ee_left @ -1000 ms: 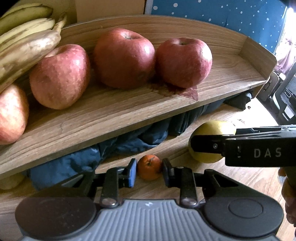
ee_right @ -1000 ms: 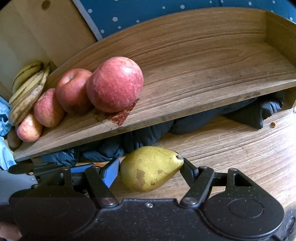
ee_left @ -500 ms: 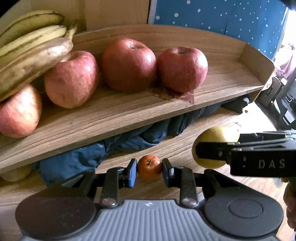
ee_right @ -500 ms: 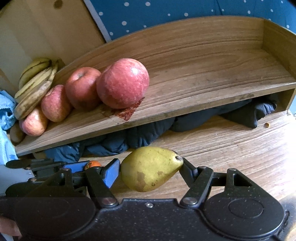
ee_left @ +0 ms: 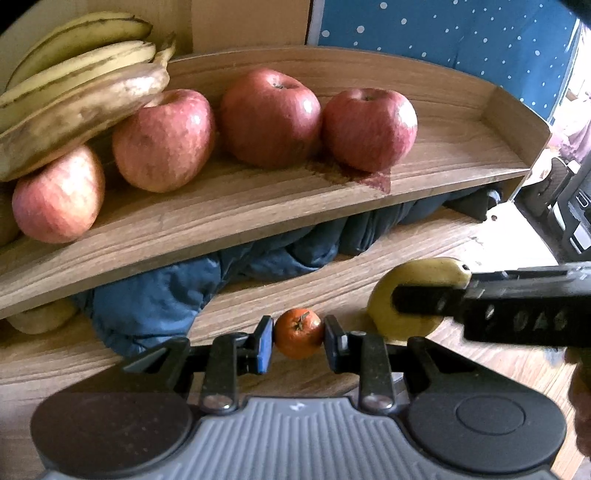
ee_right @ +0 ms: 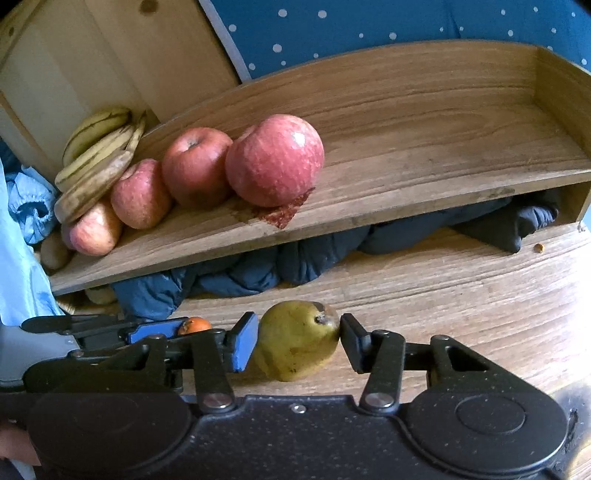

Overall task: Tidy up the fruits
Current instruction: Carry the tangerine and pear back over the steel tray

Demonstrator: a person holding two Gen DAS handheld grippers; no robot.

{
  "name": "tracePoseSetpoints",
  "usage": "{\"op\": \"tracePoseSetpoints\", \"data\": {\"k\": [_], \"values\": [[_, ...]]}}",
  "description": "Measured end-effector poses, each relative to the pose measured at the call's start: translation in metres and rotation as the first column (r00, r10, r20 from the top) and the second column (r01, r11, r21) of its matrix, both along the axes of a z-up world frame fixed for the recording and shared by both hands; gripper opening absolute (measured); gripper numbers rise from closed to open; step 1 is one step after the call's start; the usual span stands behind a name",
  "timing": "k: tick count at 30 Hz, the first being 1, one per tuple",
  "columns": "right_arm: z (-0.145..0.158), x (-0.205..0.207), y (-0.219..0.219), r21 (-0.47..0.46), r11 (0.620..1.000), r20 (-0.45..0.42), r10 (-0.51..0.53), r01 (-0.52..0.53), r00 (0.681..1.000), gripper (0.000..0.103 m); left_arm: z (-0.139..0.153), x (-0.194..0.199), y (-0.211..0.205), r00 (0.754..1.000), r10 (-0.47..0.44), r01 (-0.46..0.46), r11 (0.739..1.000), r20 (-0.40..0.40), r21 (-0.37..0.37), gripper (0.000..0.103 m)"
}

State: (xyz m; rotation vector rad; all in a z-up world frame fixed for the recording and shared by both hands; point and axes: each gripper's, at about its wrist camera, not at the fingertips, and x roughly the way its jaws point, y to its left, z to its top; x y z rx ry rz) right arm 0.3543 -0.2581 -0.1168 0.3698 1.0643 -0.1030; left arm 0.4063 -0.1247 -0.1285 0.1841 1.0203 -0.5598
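Writing: the side of the right tongs (ee_left: 406, 306), seen from the left wrist view, carries pale letters; blurred, they read roughly as "DAS". No other legible labels.

Left tongs (ee_left: 298, 334): nearly together, clamped on a small orange (ee_left: 298, 333), one pad on each side, stem end facing the camera. The orange hangs just above the tabletop (ee_left: 498, 362); whether it touches the wood cannot be told.

Right tongs (ee_right: 297, 339): jaws closing, with a pear (ee_right: 295, 341) between them. The blue left pad (ee_right: 243, 341) touches the pear's broad side; the black right pad meets it at the stem end. The pear's underside lies close to the tabletop; contact not clear. The two tongs sit side by side, the left ones just beside the right ones' blue pad.

Behind, under the shelf (ee_left: 229, 218): a dark blue cloth (ee_left: 162, 295) is bunched on the tabletop.

On the shelf, left part: four red apples (ee_left: 271, 118) in a row, touching or nearly so. A dark red stain (ee_left: 373, 181) marks the wood under the rightmost apple. A bunch of browning bananas (ee_left: 81, 92) rests on the leftmost apples. The right part of the shelf holds no fruit.

Farthest: a blue curtain (ee_right: 369, 22) with white dots.
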Motion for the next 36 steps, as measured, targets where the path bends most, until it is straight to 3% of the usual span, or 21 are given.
{"op": "tracePoseSetpoints", "data": {"k": [5,15,23,36], "values": [[-0.018,0.000,0.002,0.000,1.000,-0.049,-0.009,0.009,0.999,0.068,-0.001,0.001,0.003,1.000,0.007,-0.007,1.000,-0.005,0.013,0.032],[-0.026,0.002,0.003,0.003,1.000,-0.039,-0.009,0.009,0.999,0.062,0.000,0.004,0.004,1.000,0.016,-0.016,1.000,-0.005,0.016,0.032],[-0.012,-0.004,0.011,0.016,1.000,0.007,0.020,-0.020,1.000,0.062,0.007,-0.005,0.008,0.999,0.037,-0.037,0.999,0.004,0.008,0.032],[-0.002,-0.039,0.044,0.040,0.995,0.009,0.091,-0.091,0.996,0.062,0.012,-0.031,0.035,0.997,0.071,-0.071,0.997,-0.023,0.004,0.032]]}}
